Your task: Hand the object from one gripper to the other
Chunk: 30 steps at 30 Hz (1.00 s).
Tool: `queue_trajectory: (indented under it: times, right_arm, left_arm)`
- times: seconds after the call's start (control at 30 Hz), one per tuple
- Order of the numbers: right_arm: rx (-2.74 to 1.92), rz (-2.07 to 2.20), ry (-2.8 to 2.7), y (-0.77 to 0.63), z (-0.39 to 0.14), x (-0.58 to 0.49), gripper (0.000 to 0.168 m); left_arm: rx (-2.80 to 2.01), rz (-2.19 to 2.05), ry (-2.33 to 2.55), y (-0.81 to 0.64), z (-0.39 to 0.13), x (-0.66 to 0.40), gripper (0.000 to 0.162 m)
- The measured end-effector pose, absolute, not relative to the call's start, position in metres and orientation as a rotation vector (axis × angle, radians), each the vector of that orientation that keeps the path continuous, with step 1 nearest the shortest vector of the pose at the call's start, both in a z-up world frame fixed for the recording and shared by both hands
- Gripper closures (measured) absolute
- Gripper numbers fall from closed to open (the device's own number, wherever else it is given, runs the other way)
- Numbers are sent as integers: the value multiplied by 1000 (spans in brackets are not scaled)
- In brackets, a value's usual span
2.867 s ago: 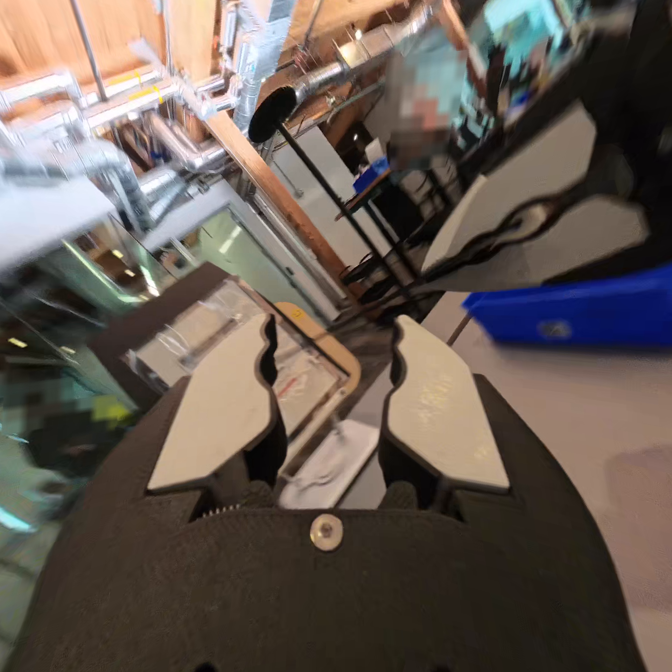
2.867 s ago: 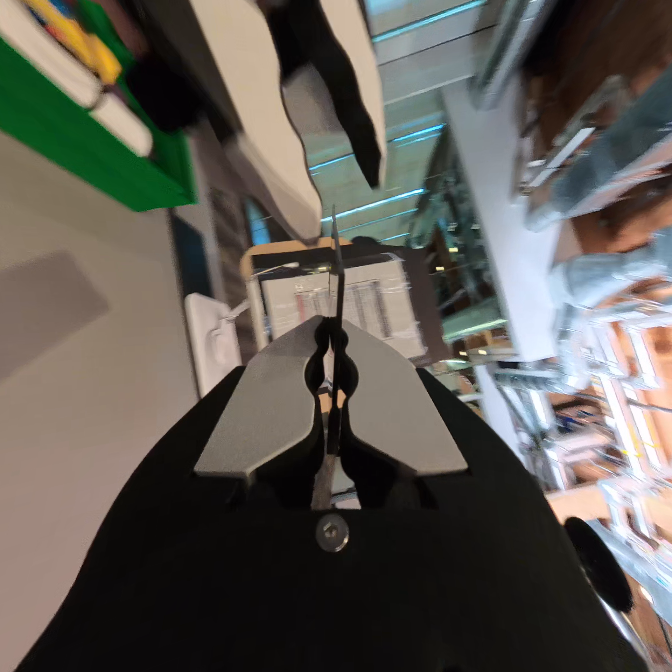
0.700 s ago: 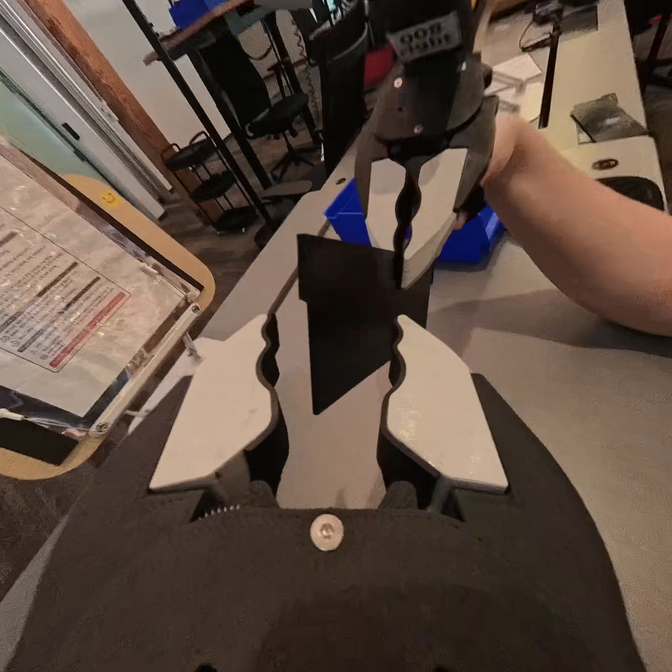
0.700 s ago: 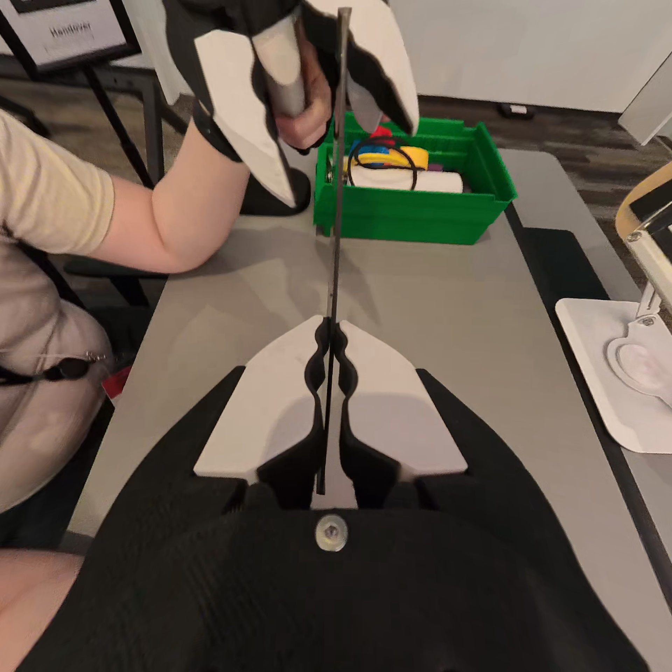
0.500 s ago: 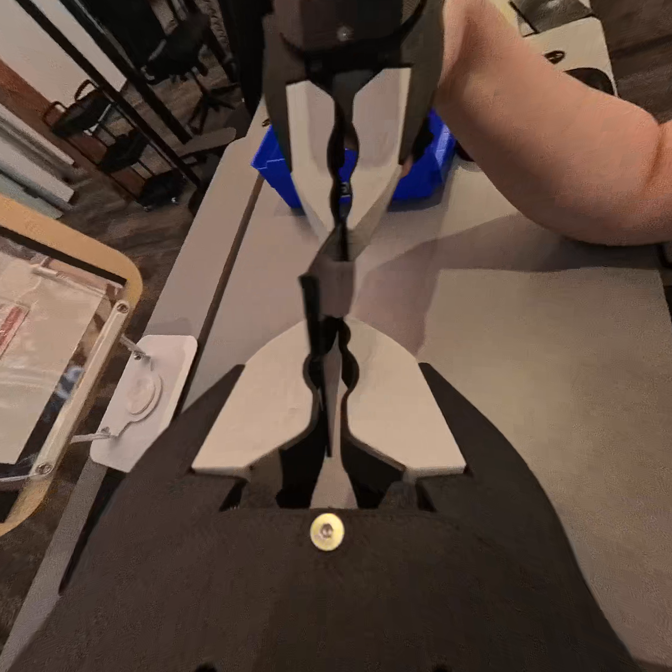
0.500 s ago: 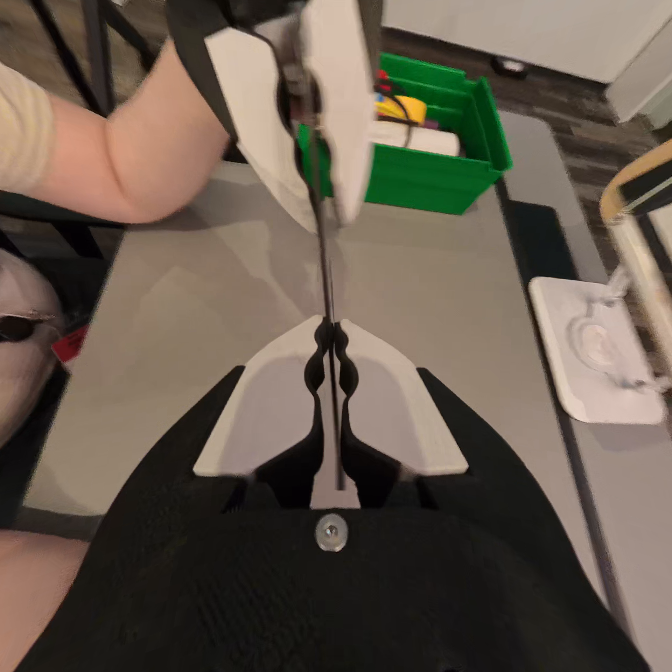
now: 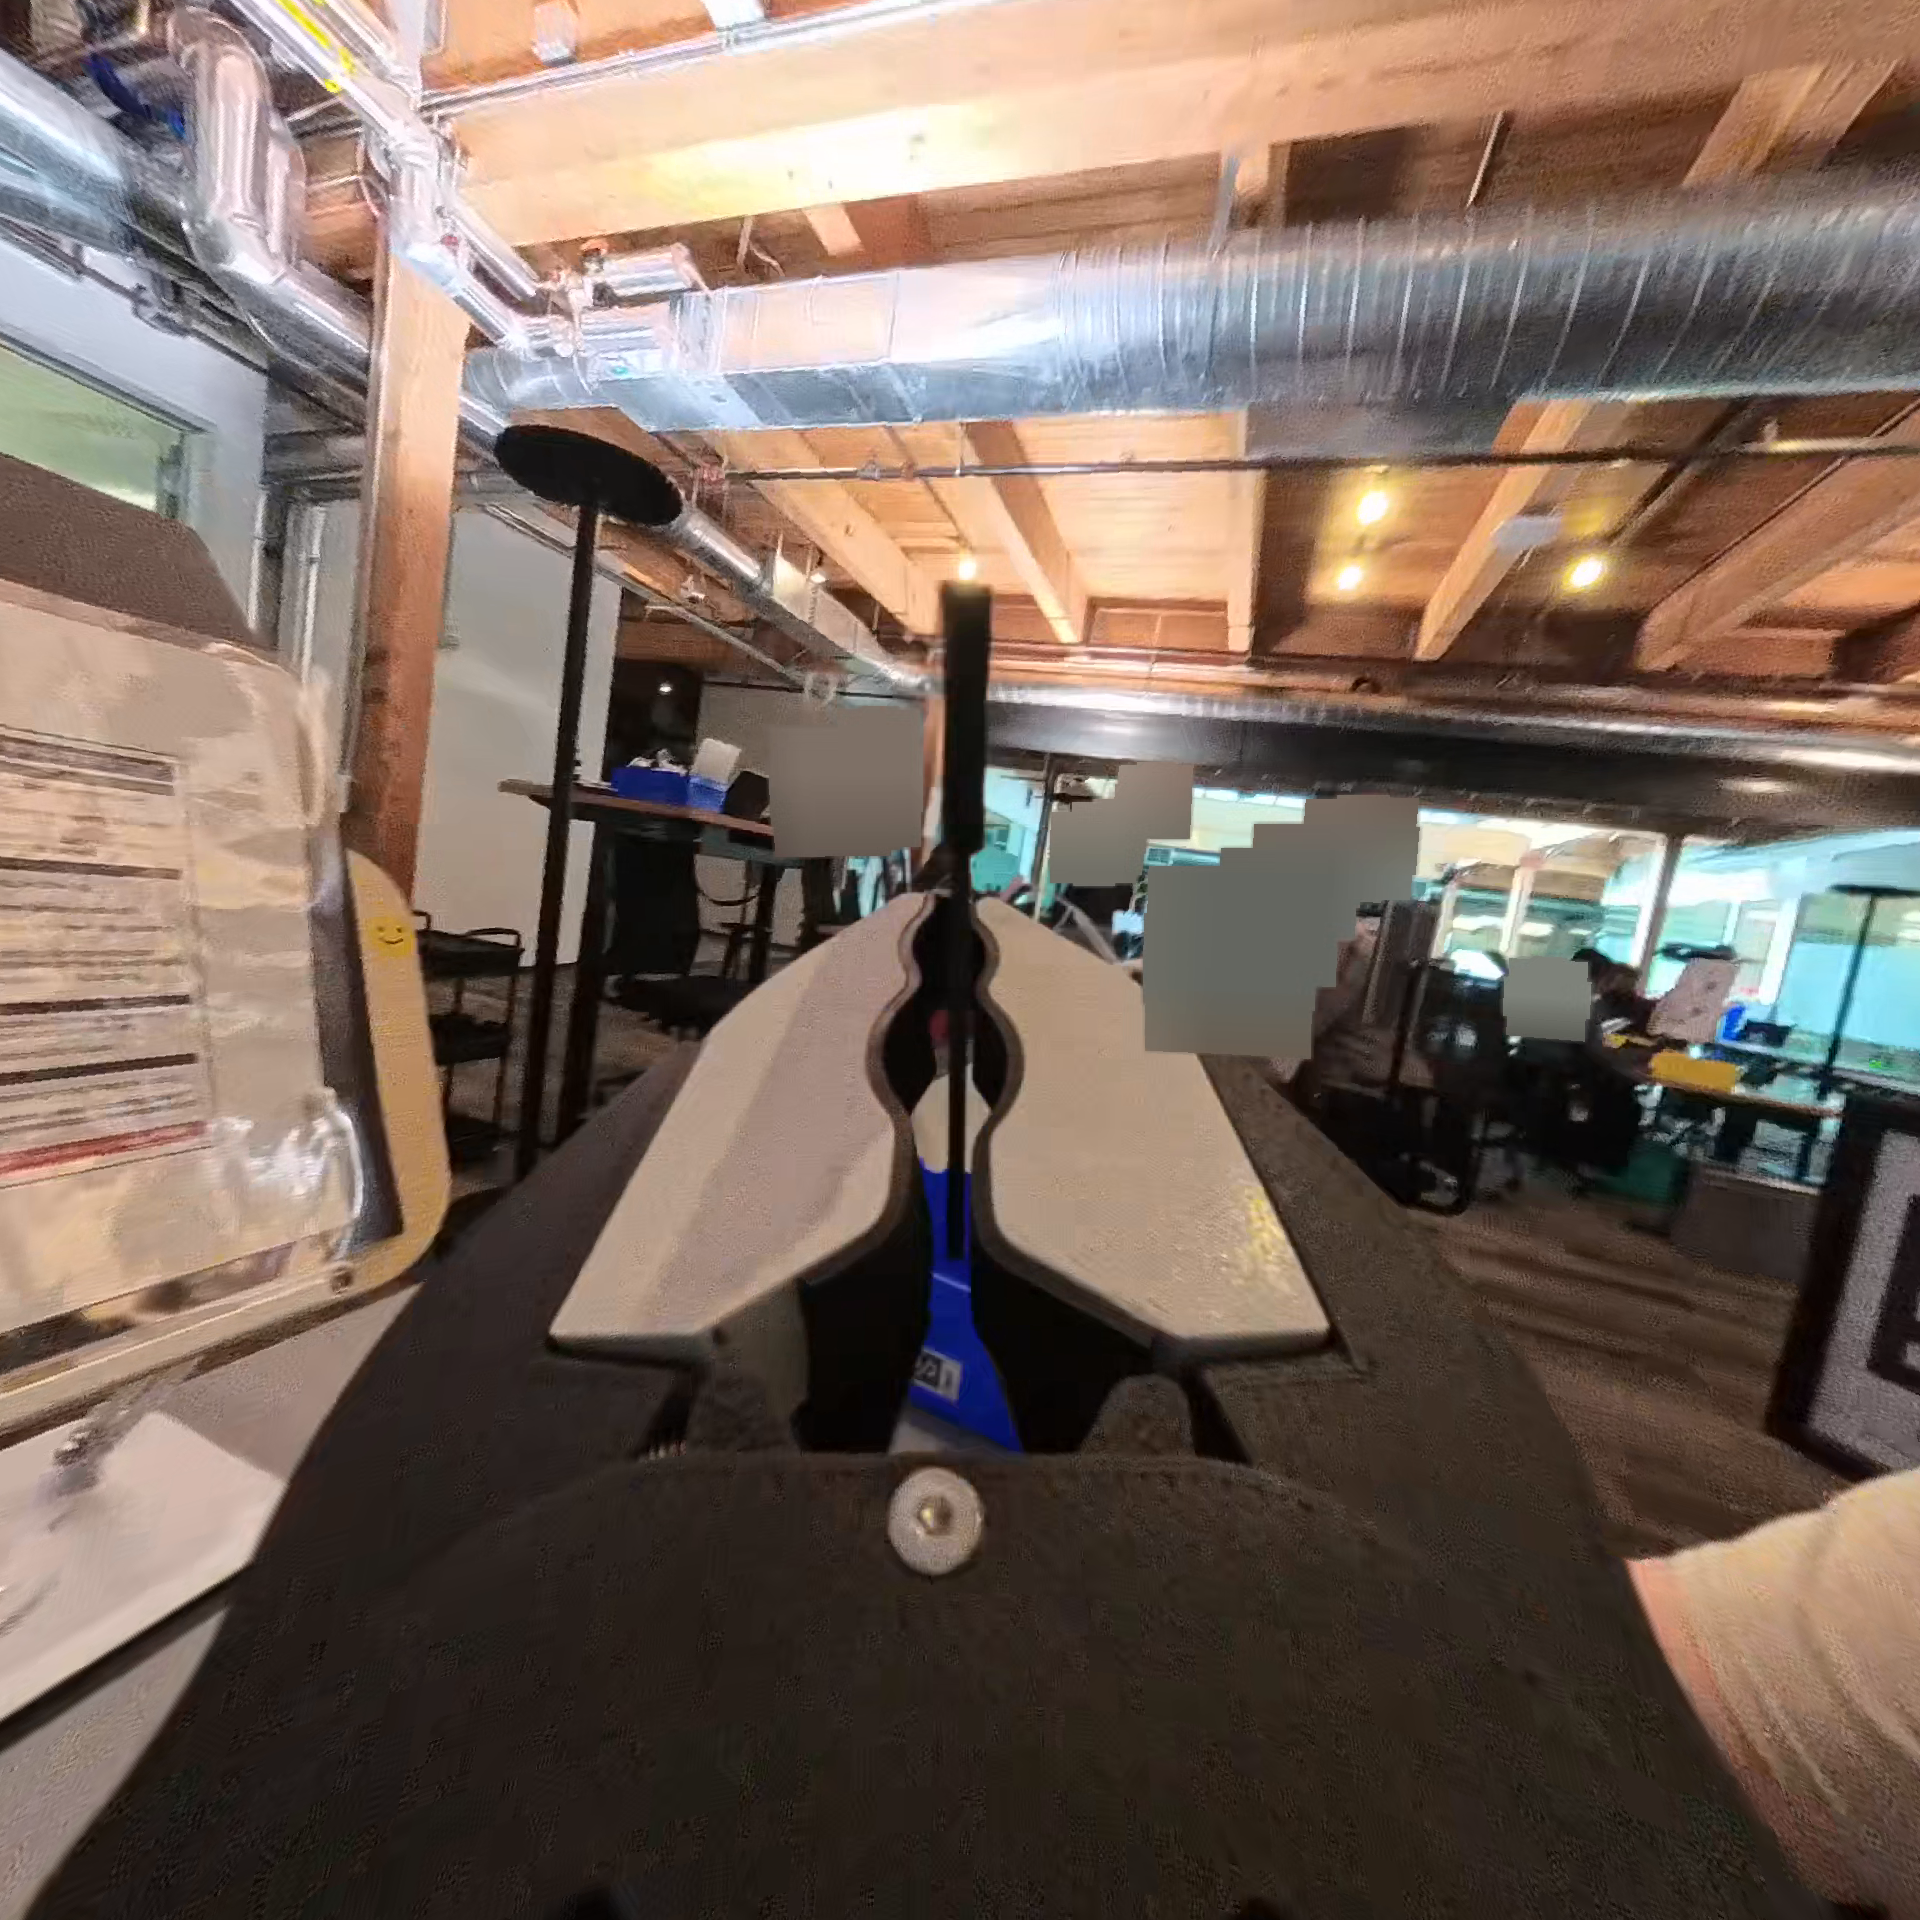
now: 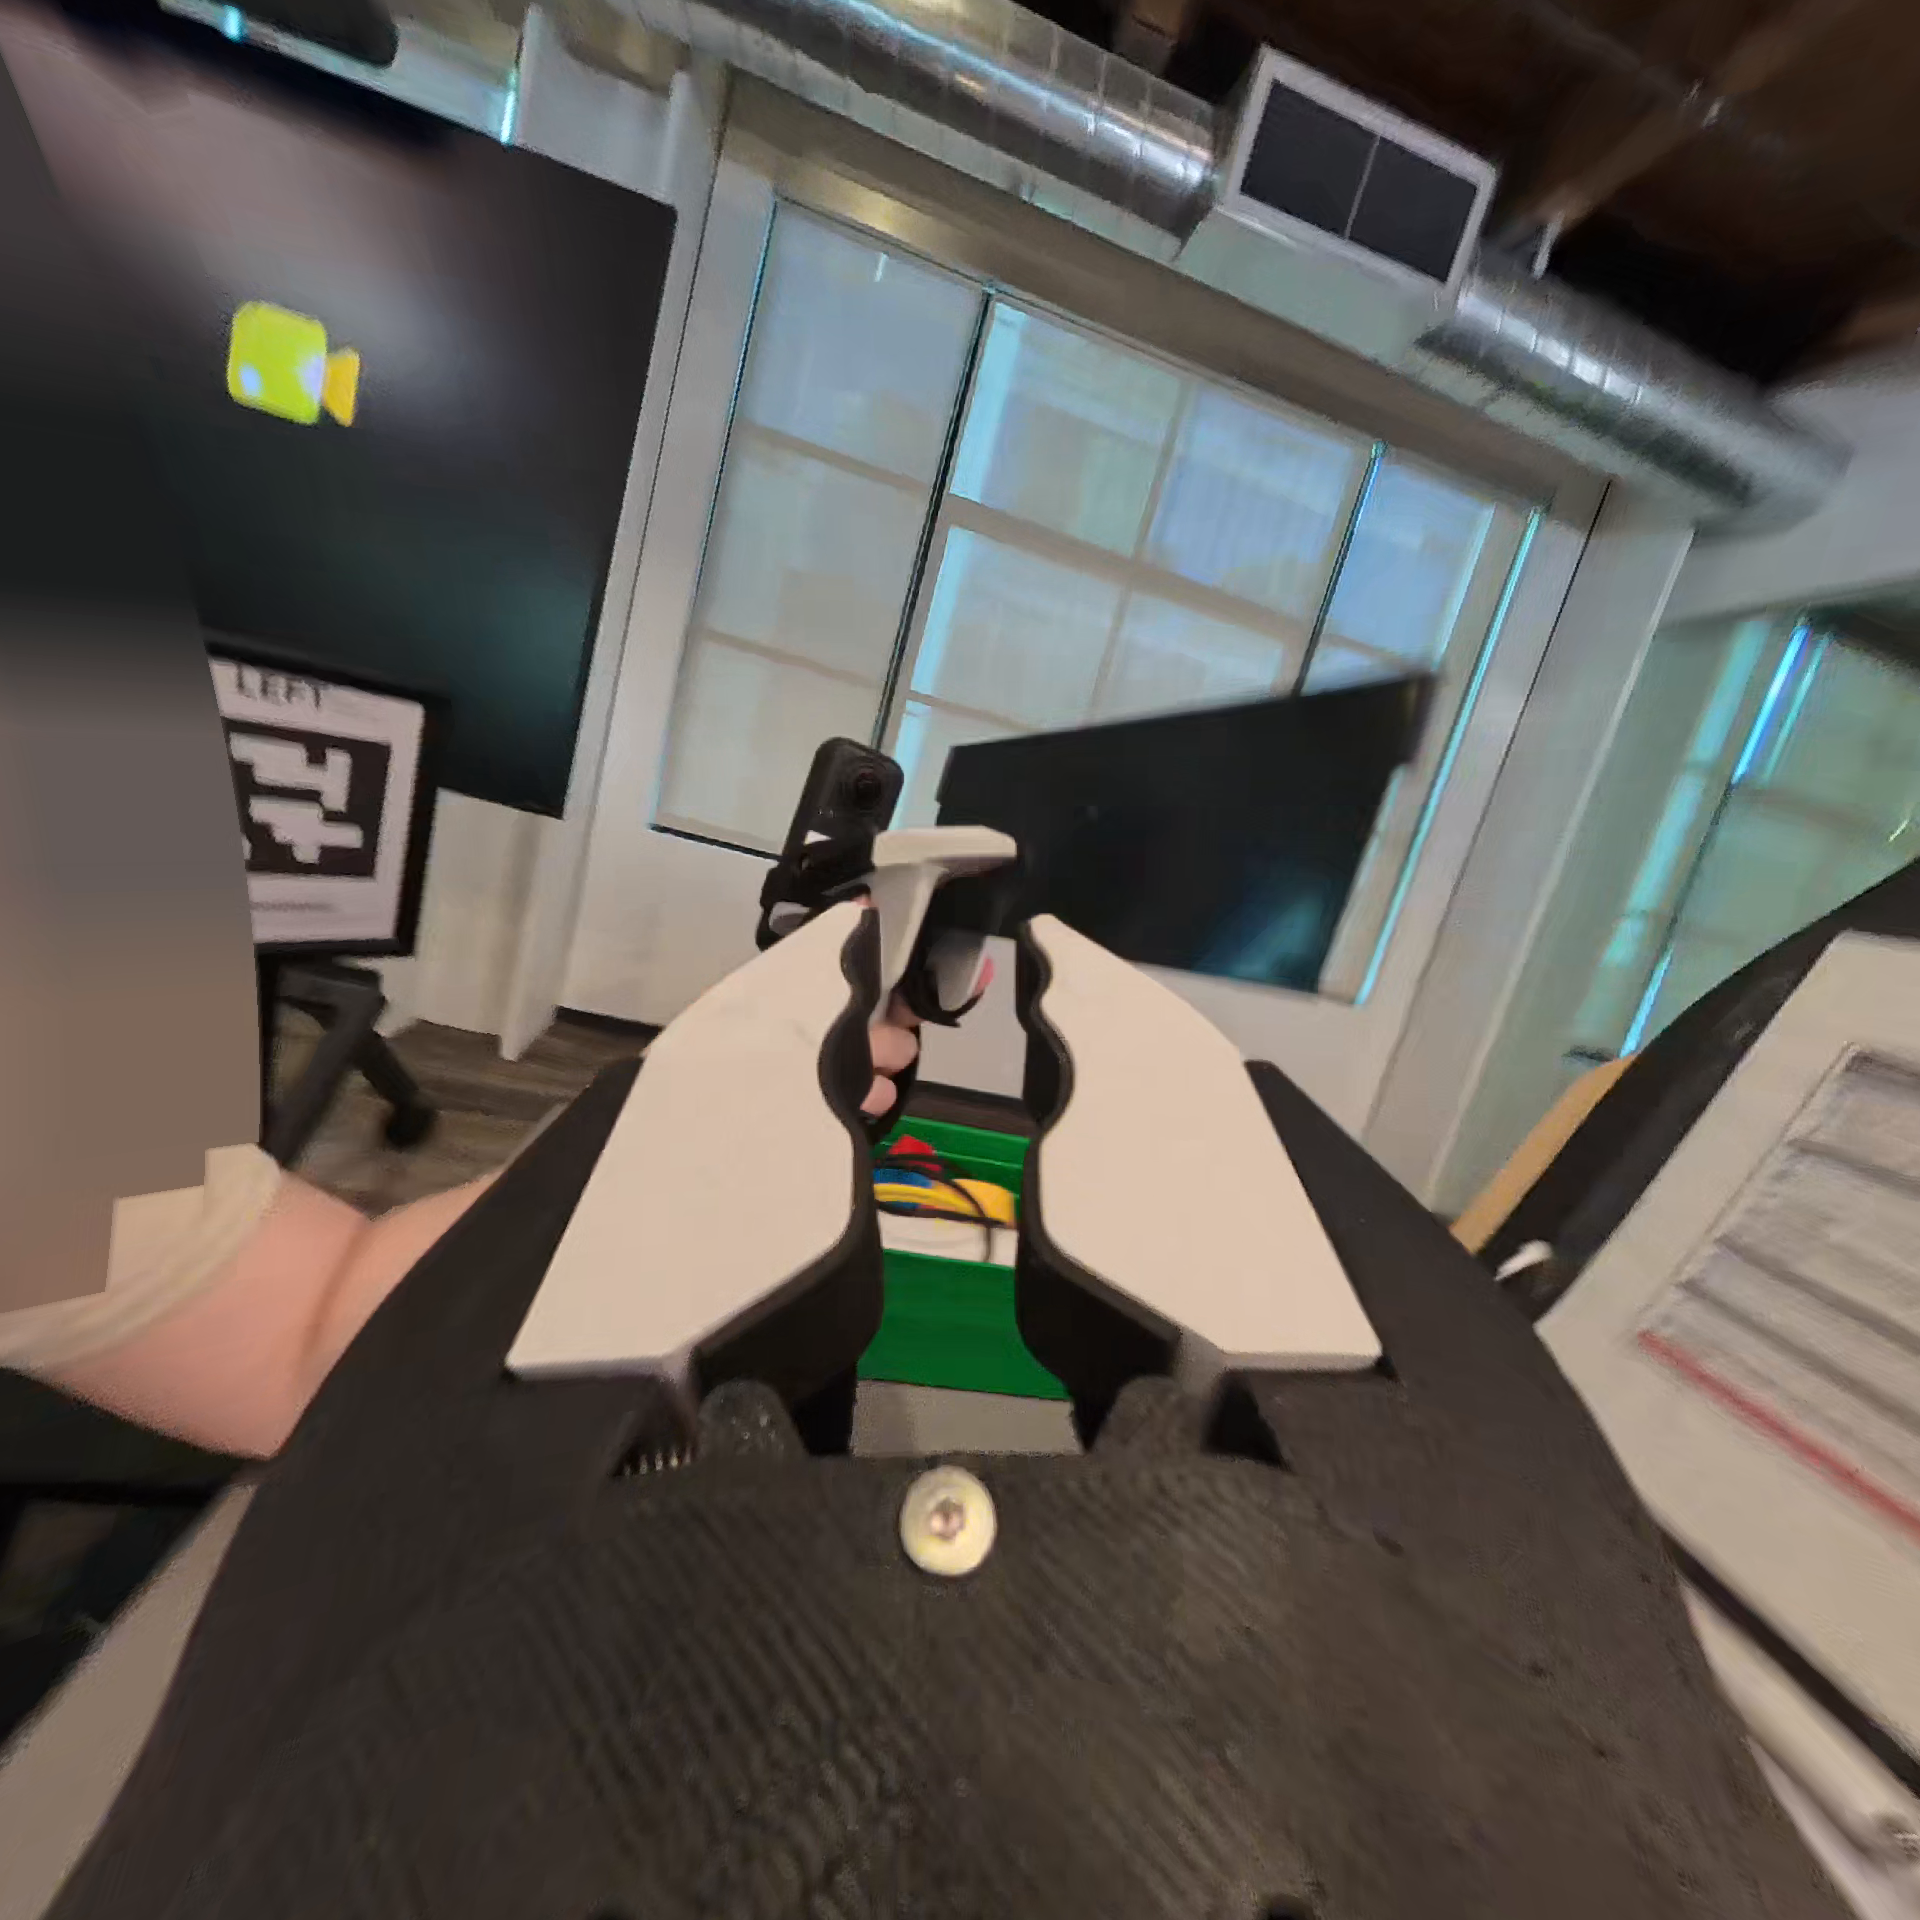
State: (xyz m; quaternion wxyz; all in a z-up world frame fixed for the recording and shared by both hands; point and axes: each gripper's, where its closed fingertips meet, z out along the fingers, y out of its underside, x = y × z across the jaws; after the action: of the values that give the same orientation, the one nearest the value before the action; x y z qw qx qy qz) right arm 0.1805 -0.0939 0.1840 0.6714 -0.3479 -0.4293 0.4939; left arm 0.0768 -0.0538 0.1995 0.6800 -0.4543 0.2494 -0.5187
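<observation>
A: Left gripper (image 7: 954,920)?
B: Jaws closed on the thin black object (image 7: 961,727); it is seen edge-on and sticks up past the fingertips. Blue bin (image 7: 951,1340) shows through the gap behind the fingers; contents hidden.
A: Right gripper (image 8: 940,930)?
B: Jaws apart, nothing between them. Beyond its tips, the left gripper, seen from behind.
A: Containers?
B: Green bin (image 8: 956,1320) past the right fingers, holding red, yellow and blue items, probably small parts, too blurred to name.
A: Writing?
B: Laminated printed sheet (image 7: 104,956) left of the left gripper; black-and-white marker sign (image 8: 312,800) left of the right gripper.
</observation>
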Motion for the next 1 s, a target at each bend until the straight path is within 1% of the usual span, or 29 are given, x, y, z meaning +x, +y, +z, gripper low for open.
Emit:
queue_trajectory:
  times: [0.07, 0.1, 0.13, 0.17, 0.3, 0.33, 0.37, 0.4, 0.43, 0.47, 0.57, 0.67, 0.8, 0.83, 0.9, 0.93, 0.97, 1.0]
  right_arm:
    - [-873, 1224, -861, -77, 182, 168, 142]
    - [-896, 1283, -795, -69, 182, 162, 138]
    - [-897, 1341, -731, -64, 183, 157, 131]
    - [-879, 1392, -676, -62, 184, 153, 129]
    - [-835, 1525, -562, -61, 183, 142, 130]
    - [-823, 1557, -570, -63, 182, 140, 134]
    - [-800, 1593, -599, -68, 182, 140, 152]
    - [-790, 1620, -626, -71, 181, 141, 166]
    - [-816, 1630, -635, -68, 179, 141, 166]
    - [-863, 1629, -648, -64, 176, 141, 166]
    - [-978, 1623, -720, -58, 167, 144, 166]
    - [-1130, 1572, -953, -67, 147, 142, 166]
    - [-1331, 1293, -1221, -72, 109, 143, 166]
    - [-1348, 1281, -1262, -76, 104, 144, 166]
    - [-1364, 1286, -1291, -81, 102, 146, 166]
    - [-1376, 1275, -1296, -82, 101, 147, 166]
    - [-1390, 1249, -1300, -80, 99, 148, 166]
    - [-1404, 1211, -1304, -78, 96, 149, 166]
  left_arm:
    - [-1004, -1206, 541, -58, 201, 82, 161]
    - [-991, -1207, 542, -60, 201, 88, 161]
    - [-981, -1210, 546, -63, 201, 94, 161]
    - [-979, -1218, 547, -65, 200, 101, 161]
    - [-981, -1285, 591, -73, 191, 130, 162]
    - [-1005, -1296, 601, -72, 187, 136, 161]
    - [-1018, -1297, 607, -70, 184, 140, 160]
    - [-1000, -1299, 609, -69, 183, 142, 160]
    - [-1016, -1291, 608, -66, 182, 142, 160]
    - [-1054, -1251, 618, -62, 179, 141, 156]
    - [-1147, -1040, 675, -51, 177, 123, 112]
    - [-1219, -833, 854, -59, 166, 105, 119]
    - [-1405, -747, 1071, -70, 127, 107, 114]
    - [-1449, -763, 1130, -74, 116, 113, 113]
    - [-1517, -747, 1203, -72, 98, 124, 116]
    - [-1534, -726, 1213, -68, 93, 130, 120]
    - [-1541, -719, 1235, -66, 87, 136, 131]
    - [-1541, -737, 1280, -66, 81, 142, 147]
